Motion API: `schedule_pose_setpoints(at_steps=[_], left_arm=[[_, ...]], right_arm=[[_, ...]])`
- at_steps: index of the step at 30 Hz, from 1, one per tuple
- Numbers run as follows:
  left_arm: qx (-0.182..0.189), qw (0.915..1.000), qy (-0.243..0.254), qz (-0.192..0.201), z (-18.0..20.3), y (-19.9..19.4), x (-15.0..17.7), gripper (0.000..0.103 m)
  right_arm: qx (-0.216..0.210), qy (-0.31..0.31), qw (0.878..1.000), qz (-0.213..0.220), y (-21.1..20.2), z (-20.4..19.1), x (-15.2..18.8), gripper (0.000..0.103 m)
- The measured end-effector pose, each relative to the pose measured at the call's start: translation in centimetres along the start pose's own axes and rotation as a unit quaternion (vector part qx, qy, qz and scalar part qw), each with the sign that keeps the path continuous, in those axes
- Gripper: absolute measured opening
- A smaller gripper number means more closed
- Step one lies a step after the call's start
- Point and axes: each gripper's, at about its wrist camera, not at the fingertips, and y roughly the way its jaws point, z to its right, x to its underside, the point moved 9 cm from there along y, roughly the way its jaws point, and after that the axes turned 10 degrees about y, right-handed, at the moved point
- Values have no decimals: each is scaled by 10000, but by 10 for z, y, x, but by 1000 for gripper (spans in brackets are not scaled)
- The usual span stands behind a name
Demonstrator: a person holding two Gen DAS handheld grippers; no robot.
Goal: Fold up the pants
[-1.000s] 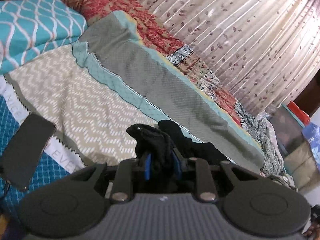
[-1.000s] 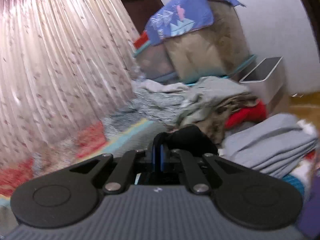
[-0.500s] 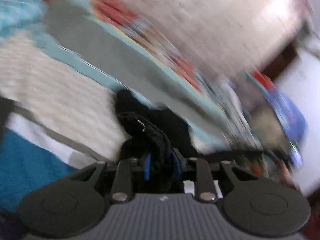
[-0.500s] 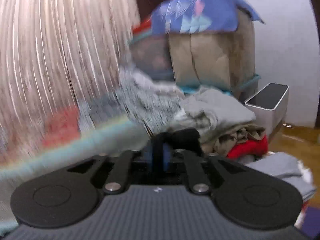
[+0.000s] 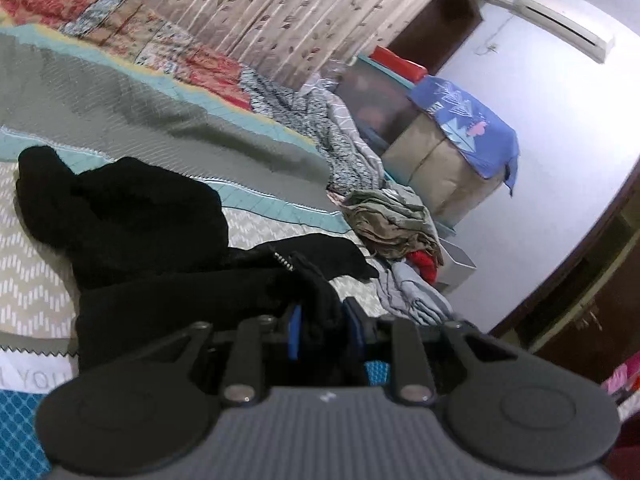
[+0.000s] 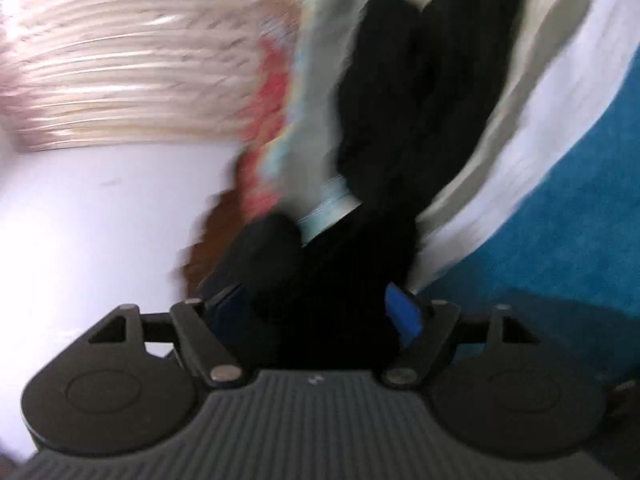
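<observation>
Black pants (image 5: pixel 132 220) lie bunched on the patterned bedspread (image 5: pixel 120 92) in the left wrist view. My left gripper (image 5: pixel 320 320) is shut on a fold of their black cloth, near a small zipper or drawcord end. The right wrist view is blurred and rolled sideways. There my right gripper (image 6: pixel 316 308) has its jaws opening wide, one blue pad (image 6: pixel 404 316) showing at the right. The black pants (image 6: pixel 384 100) run up from between those jaws, and the pads stand apart from the cloth.
A heap of loose clothes (image 5: pixel 392 220) and folded grey cloth (image 5: pixel 416 300) lies at the bed's far end. Beyond stand a box under a blue cloth (image 5: pixel 460 120), a white bin (image 5: pixel 460 264) and a leaf-print curtain (image 5: pixel 260 8).
My right gripper went from shut on the black cloth to wide apart, dropping and rolling towards the bed. My left gripper swung right, still holding the pants, which now lie spread on the bedspread.
</observation>
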Motion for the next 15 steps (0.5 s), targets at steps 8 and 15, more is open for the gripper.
schedule_pose_setpoints(at_steps=[8,15], left_arm=[[21,9994,-341,68,-2,15,-7,27],[-239,9992,260,-176,-8,-1,-8,55]], right_arm=[[-11,-135,9999,-45,18,-1,-6,34],[1104,-1468,9760,1173,-23,-30,-33,11]])
